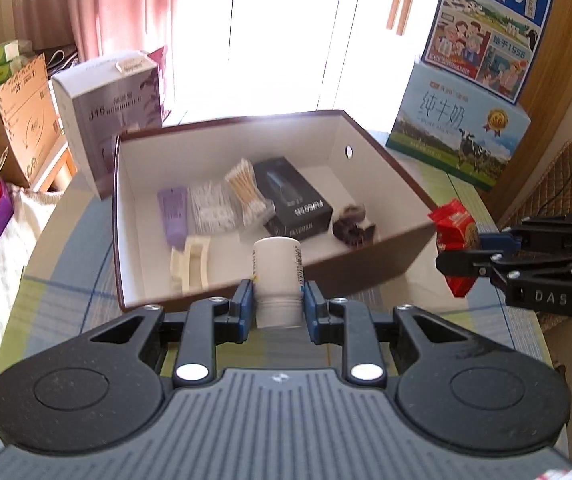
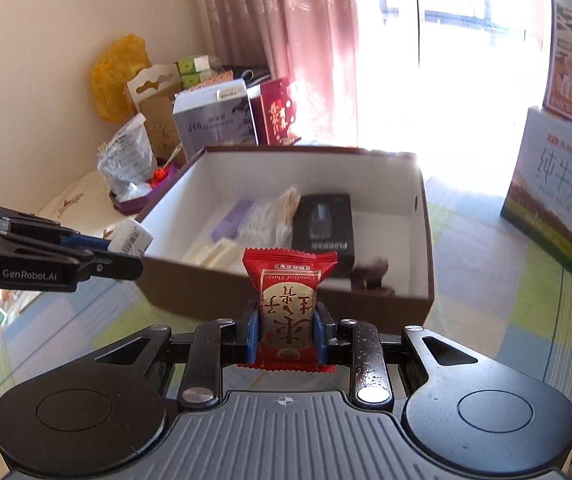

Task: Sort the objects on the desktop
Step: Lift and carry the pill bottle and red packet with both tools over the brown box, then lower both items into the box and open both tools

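My left gripper [image 1: 278, 300] is shut on a white bottle [image 1: 277, 276], held just over the near wall of the brown box [image 1: 366, 268]. My right gripper [image 2: 286, 334] is shut on a red snack packet [image 2: 288, 300] in front of the same brown box [image 2: 286, 304]. The left wrist view shows the red packet [image 1: 456, 228] in the right gripper by the box's right corner. In the right wrist view the white bottle [image 2: 131, 237] sits at the box's left corner. Inside the box lie a purple tube [image 1: 173, 210], cotton swabs [image 1: 245, 190], a black carton [image 1: 292, 196], a cream clip [image 1: 190, 262] and a dark scrunchie [image 1: 354, 224].
Milk cartons [image 1: 462, 136] stand at the right on the striped green and blue tablecloth [image 1: 61, 300]. A grey-white box [image 1: 113, 112] stands behind the brown box on the left. Cardboard boxes and bags [image 2: 133, 148] crowd the far left beside the curtain.
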`<state>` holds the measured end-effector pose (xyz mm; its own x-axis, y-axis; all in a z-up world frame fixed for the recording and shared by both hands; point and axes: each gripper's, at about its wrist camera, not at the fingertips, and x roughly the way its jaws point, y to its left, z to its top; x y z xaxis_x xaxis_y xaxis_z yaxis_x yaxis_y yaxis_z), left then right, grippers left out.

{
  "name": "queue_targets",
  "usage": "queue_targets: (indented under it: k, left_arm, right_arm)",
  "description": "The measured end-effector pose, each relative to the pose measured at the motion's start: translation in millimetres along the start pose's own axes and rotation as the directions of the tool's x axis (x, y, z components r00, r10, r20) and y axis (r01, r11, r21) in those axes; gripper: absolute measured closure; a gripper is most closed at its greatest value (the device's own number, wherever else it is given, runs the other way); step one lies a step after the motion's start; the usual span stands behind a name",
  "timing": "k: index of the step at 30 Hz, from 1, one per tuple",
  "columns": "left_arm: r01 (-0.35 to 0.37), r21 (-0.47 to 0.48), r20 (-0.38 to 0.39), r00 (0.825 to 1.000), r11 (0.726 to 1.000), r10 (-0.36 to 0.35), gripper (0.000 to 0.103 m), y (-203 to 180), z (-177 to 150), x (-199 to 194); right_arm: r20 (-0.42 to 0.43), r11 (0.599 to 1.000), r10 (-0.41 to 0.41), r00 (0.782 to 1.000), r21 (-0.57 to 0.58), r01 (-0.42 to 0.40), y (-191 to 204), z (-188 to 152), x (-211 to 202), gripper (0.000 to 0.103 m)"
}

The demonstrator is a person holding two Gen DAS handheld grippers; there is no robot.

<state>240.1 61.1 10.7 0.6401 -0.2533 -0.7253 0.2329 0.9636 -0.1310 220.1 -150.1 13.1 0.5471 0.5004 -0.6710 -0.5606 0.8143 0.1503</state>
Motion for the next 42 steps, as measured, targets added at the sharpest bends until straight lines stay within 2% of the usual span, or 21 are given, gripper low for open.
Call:
queue_targets:
  k: [7, 15, 27, 42]
  left_arm:
    - [-0.012, 0.005, -0.006, 1.0, 1.0, 0.012, 0.081, 13, 36, 26]
    - [-0.005, 0.01, -0.052, 0.999, 1.0, 0.006, 0.081, 27, 60, 59]
    - [0.013, 0.013, -0.149, 0.989, 1.0, -0.011, 0.081, 38, 69, 103]
    - [0.032, 0.043, -0.289, 0.957, 0.999, -0.019, 0.081, 41, 62, 157]
  right_arm:
    - [0.015, 1.0, 0.016, 1.0, 0.025, -0.016, -16, 43, 22, 0.079]
    - [-0.045, 1.0, -0.005, 0.999, 0.012, 0.006, -27, 69, 61, 0.079]
    - [-0.144, 0.999, -0.034, 0.989, 0.002, 0.034, -36, 71, 103, 0.079]
    - [-0.26, 0.999, -0.046, 0.964, -0.001, 0.047, -43, 60, 139, 0.079]
